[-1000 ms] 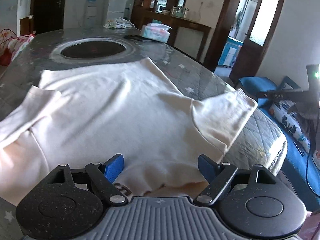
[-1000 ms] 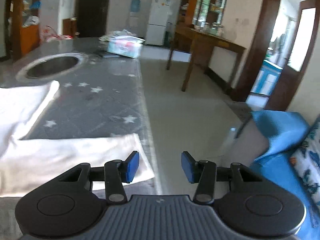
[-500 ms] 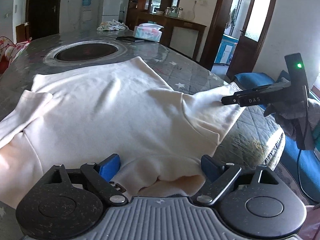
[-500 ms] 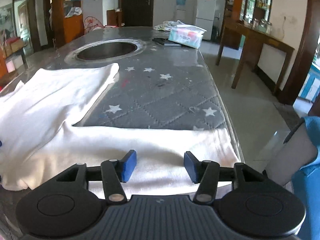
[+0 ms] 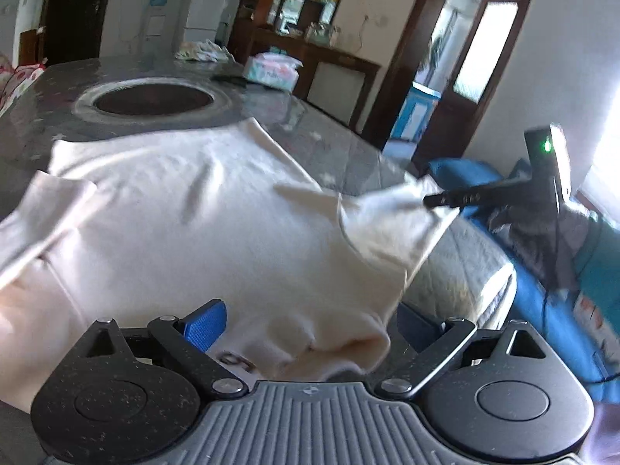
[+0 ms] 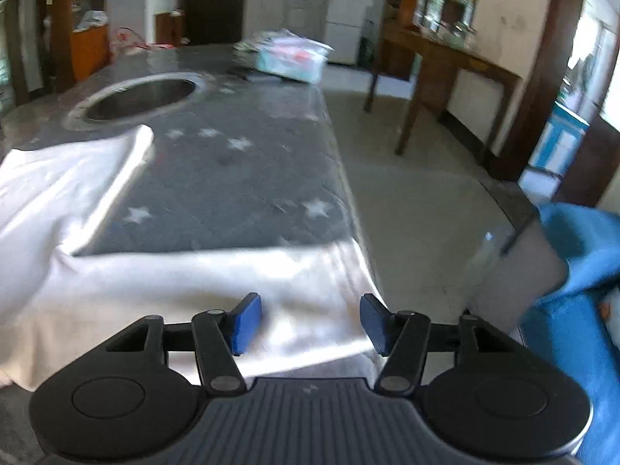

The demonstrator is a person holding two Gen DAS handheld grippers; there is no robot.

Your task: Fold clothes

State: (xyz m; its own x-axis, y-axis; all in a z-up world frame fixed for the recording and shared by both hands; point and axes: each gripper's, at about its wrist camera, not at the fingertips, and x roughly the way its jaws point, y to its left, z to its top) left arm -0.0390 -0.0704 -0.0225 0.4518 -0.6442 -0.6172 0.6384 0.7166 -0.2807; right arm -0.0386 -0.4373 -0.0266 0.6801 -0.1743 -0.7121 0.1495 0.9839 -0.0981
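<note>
A cream T-shirt (image 5: 186,209) lies spread on the grey star-print table cover (image 6: 232,178). My left gripper (image 5: 310,329) is open at the shirt's near edge, with a bunched fold of cloth by the collar lying between its blue pads (image 5: 205,325). The shirt's right sleeve (image 6: 217,279) stretches toward the table's right edge. My right gripper (image 6: 310,321) is open over the sleeve's end, with cloth between its blue pads (image 6: 246,323). In the left wrist view the right gripper (image 5: 438,200) touches the tip of the sleeve (image 5: 387,224).
A round hole (image 5: 151,100) is set in the table beyond the shirt. A tissue pack (image 5: 271,69) and a dark flat object sit at the far end. A blue covered seat (image 6: 573,271) stands right of the table, a wooden side table (image 6: 445,58) further back.
The right gripper has moved in onto the sleeve's end and opened slightly wider. The cloth at the left gripper has bunched up more. Both views are blurred by motion.
</note>
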